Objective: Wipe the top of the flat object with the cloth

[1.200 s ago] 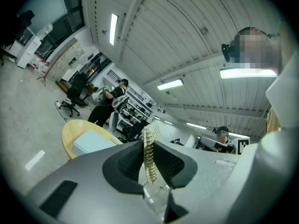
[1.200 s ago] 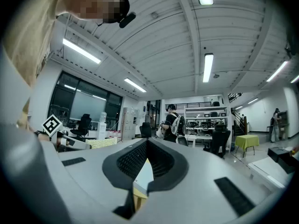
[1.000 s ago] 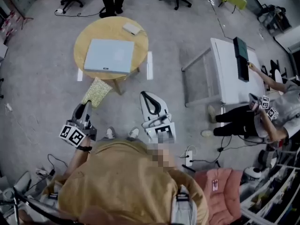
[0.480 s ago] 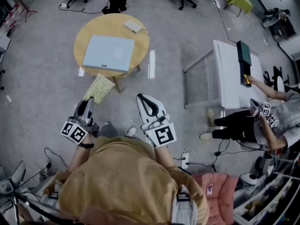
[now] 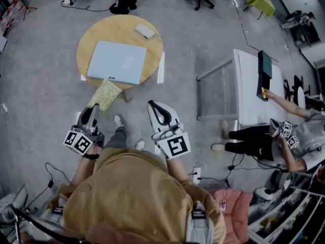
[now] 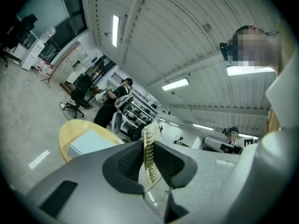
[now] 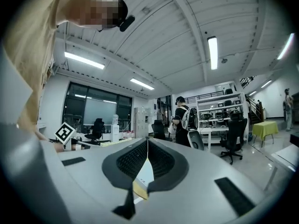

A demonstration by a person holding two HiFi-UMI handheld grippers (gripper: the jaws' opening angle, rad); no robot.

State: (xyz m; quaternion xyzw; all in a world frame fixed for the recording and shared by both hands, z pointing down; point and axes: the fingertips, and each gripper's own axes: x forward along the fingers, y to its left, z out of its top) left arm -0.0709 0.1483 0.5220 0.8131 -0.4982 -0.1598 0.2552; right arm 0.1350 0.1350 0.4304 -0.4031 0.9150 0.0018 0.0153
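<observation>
Flat object (image 5: 117, 62) tops table (image 5: 150, 51) on grey floor (image 5: 40, 85); left claw (image 6: 148, 160) pinches cloth (image 5: 105, 94).

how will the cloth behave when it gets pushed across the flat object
Probably floppy: the cloth is a thin sheet pinched at one end in the left gripper, the rest fanning out loose. Likely light, since that small pinch carries all of it. Its knobbly weave may drag on the smooth flat object, so it could bunch.

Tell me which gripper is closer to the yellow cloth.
Left. The left gripper clamps the cloth between its jaws; the right gripper is apart, to the cloth's right, shut.
</observation>
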